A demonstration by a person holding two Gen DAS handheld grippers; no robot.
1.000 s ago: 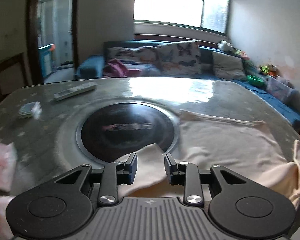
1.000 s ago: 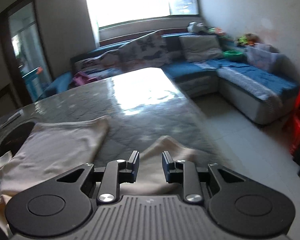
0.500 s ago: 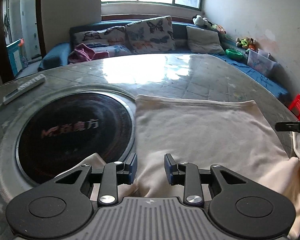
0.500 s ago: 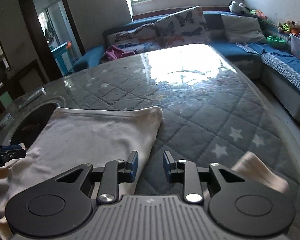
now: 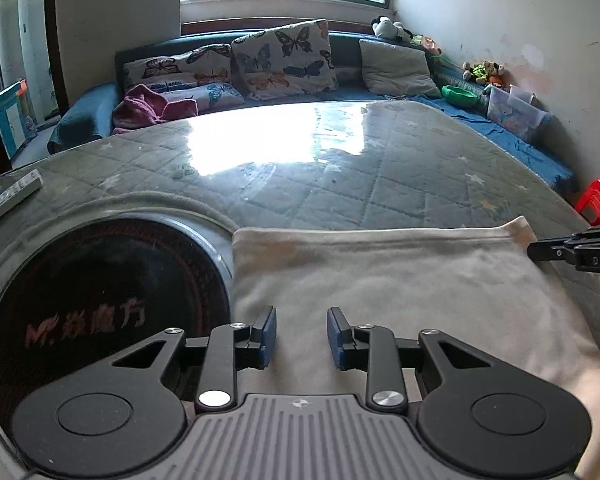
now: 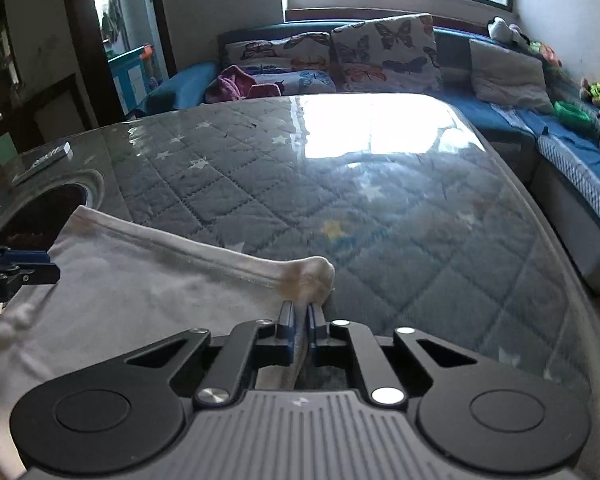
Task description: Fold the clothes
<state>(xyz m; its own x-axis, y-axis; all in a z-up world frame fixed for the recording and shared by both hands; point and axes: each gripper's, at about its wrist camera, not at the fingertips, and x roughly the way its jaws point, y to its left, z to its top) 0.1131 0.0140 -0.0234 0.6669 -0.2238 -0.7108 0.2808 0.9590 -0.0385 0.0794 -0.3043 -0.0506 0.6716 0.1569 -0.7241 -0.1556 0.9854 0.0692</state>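
Pinching the far right corner of the cream garment [image 6: 140, 292] in your right tool [image 6: 300, 320], keep its grip firm while your left tool [image 5: 302, 336], spread wide and empty over the cloth spread on the surface [image 5: 380, 176], finds its own edge.

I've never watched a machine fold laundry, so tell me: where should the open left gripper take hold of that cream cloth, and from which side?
Probably the far left corner of the cream cloth, beside the dark round inset. The right gripper is shut on the far right corner, so this mirrors it. The left gripper, jaws open above the cloth, should come from the near side, pinching the hemmed edge where it lies flat.
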